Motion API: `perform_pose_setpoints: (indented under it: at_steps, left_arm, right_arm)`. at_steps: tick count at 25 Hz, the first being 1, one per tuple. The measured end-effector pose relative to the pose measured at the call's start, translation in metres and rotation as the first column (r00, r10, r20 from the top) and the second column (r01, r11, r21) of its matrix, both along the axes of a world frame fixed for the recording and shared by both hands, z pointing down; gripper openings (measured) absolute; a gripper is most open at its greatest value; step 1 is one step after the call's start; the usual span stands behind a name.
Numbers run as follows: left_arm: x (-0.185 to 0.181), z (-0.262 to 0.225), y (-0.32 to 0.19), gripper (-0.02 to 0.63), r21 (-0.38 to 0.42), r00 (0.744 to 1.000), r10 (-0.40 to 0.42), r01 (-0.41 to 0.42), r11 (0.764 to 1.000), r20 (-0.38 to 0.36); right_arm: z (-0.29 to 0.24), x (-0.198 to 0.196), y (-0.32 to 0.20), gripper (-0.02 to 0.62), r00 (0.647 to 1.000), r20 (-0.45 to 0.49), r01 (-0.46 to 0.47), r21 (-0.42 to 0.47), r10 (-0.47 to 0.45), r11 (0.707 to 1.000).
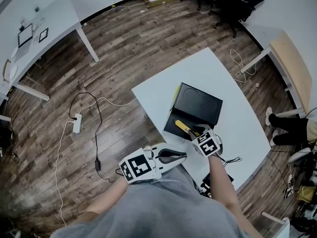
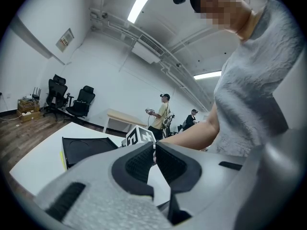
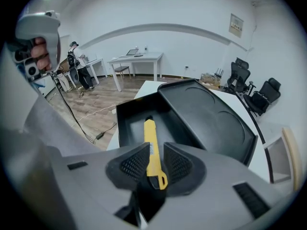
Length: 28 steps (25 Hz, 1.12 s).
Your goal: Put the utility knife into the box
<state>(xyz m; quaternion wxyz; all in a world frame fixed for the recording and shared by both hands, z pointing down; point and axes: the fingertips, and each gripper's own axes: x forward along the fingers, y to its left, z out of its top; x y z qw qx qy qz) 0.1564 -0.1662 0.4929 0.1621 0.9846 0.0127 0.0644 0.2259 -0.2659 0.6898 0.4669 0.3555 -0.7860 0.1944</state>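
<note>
Both jaws of the right gripper [image 3: 156,153] are clamping the knife [image 3: 150,137] as we are aiming it level into the box [image 3: 128,124] at twelve o'clock, the left gripper [image 2: 154,152] closed and empty.

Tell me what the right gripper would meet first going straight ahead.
Likely the floor of the open black box; the yellow utility knife in the right gripper would touch first. Depth is unclear.
</note>
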Motion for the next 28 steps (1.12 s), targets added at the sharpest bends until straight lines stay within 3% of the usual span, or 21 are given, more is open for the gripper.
perform_pose_setpoints:
  at_steps: [12, 28]
  left_arm:
    - [0.001, -0.008, 0.017, 0.028, 0.021, 0.997, 0.072, -0.071, 0.997, -0.015]
    - [-0.006, -0.013, 0.036, 0.028, 0.063, 0.99, 0.139, -0.137, 0.989, -0.025]
  right_arm:
    - [-0.042, 0.006, 0.008, 0.043, 0.992, 0.064, -0.115, 0.097, 0.109, 0.989]
    - [-0.094, 0.001, 0.041, 0.031, 0.96, 0.163, -0.258, 0.212, 0.226, 0.943]
